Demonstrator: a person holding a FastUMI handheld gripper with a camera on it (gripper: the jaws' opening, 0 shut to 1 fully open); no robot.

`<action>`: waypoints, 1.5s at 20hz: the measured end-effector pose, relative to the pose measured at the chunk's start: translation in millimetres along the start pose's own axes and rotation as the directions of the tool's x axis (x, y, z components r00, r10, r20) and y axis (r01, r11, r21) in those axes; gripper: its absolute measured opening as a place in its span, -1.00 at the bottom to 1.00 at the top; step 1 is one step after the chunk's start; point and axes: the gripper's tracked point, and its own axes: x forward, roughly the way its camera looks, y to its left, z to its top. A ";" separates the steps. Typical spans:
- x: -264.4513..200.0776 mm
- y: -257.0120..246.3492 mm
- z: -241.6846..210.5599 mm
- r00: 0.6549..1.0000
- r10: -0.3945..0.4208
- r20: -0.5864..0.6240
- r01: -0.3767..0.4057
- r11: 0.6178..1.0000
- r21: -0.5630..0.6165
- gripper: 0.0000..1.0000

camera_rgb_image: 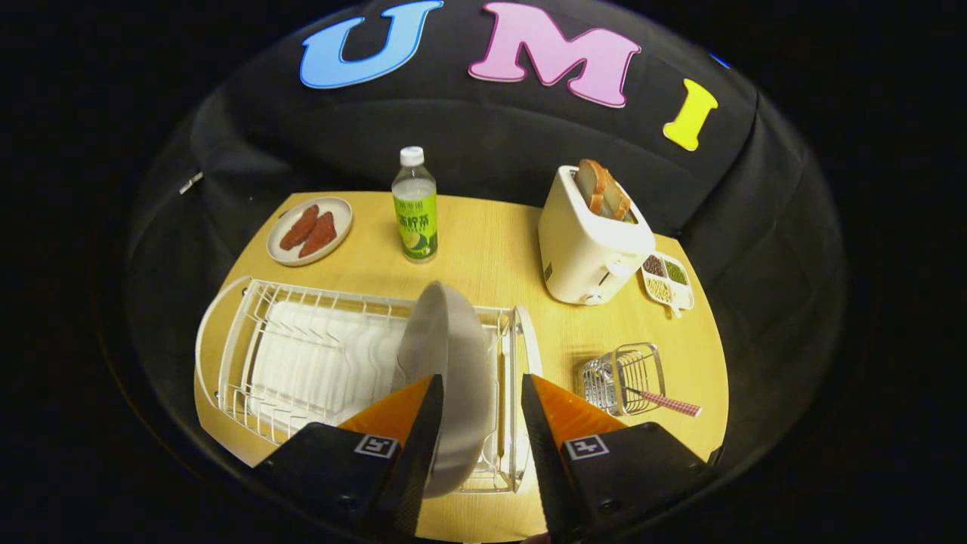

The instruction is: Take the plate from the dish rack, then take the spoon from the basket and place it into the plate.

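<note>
Gripper positioned over the near right end of the dish rack, fingers spread with a clear gap between them. Plate standing on edge in the right-hand slots of the rack, upright with a slight tilt, its lower rim reaching into the gap between the fingers. Left finger close against the plate's face; contact could not be confirmed. Right finger clearly apart from the plate, so no pinch established. Rack resting on a wooden table, with a white drip tray beneath its wires. Wire basket located at about 2 o'clock from the fingertips, just beyond the right finger and well apart from the rack. Spoon lying in the basket, its checked handle projecting over the basket rim toward 3 o'clock. Toaster placed beyond the basket at roughly 1 o'clock, bread slices standing in its slot. Small divided dish of grains set just beside the toaster on its right. Bottle with a white cap standing upright at about 12 o'clock, beyond the rack. Small round plate of reddish food positioned at about 10 o'clock, beyond the rack's far left corner.
</note>
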 end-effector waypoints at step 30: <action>-132.3 -85.1 -37.5 0.969 0.195 0.151 -0.220 0.961 0.168 -0.32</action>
